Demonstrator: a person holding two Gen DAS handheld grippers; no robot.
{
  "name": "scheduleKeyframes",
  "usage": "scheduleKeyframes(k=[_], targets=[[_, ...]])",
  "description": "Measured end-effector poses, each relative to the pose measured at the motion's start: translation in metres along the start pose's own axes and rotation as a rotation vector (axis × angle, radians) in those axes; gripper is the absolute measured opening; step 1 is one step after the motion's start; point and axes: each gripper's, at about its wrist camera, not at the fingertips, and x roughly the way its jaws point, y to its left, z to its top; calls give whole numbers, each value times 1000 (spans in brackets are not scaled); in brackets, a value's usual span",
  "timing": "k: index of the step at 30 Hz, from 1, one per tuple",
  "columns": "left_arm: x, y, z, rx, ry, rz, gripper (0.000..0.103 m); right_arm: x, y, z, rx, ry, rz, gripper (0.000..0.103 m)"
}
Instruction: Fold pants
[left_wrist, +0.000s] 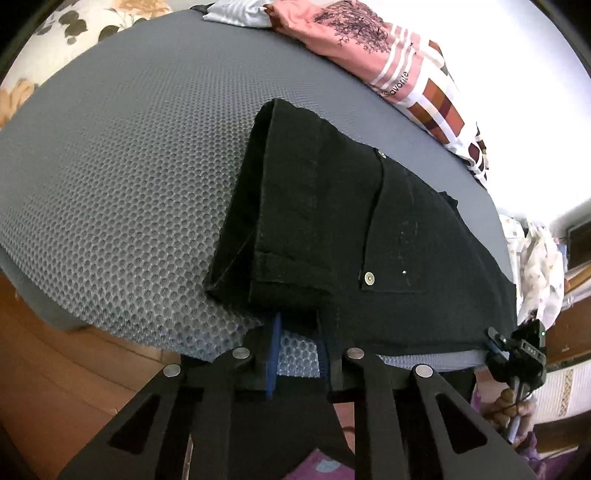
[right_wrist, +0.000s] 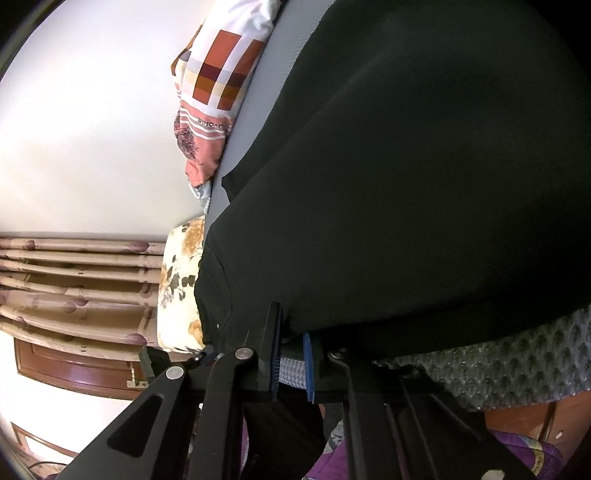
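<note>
Both hand-held grippers meet the near edge of a grey honeycomb-mesh mattress (left_wrist: 110, 177). Left gripper (left_wrist: 297, 354), black with blue rubber pads, shows a gap between its fingers in the left wrist view, with the hem of the black denim pants (left_wrist: 332, 229) just over the tips; whether it pinches cloth I cannot tell, though its jaws read as closed. Right gripper (right_wrist: 293, 363), built alike, sits under the dark cloth at the same edge, closed too, a grip unclear. Folded flat, the pants lie along the near edge, thick seams and a round metal rivet (left_wrist: 368, 277) showing. A pink and checked printed pillow (left_wrist: 388, 62) lies at the far edge.
</note>
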Motion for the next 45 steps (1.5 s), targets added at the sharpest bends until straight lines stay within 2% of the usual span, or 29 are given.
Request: scheduleKeyframes(k=[8, 14, 22, 25, 28, 32, 34, 40, 45], targets=[[-21, -7, 3, 1, -89, 77, 15, 2, 8, -6, -17, 10, -15, 9], [0, 2, 1, -7, -17, 110, 14, 8, 3, -7, 0, 40, -23, 5], [-1, -3, 1, 18, -28, 129, 15, 10, 2, -7, 13, 61, -28, 2], [-1, 0, 1, 8, -30, 111, 16, 5, -5, -5, 63, 51, 40, 11], [-1, 0, 0, 4, -29, 110, 16, -19, -13, 2, 81, -32, 64, 14], [-2, 0, 0, 0, -28, 109, 17, -69, -49, 14, 193, -194, 122, 9], [-3, 1, -1, -4, -28, 107, 17, -107, -65, 22, 205, -313, 79, 6], [-4, 5, -1, -9, -24, 103, 19, -198, -102, 34, 234, -520, -76, 3], [-3, 1, 0, 6, -24, 115, 20, -243, -144, 44, 310, -625, -25, 3]])
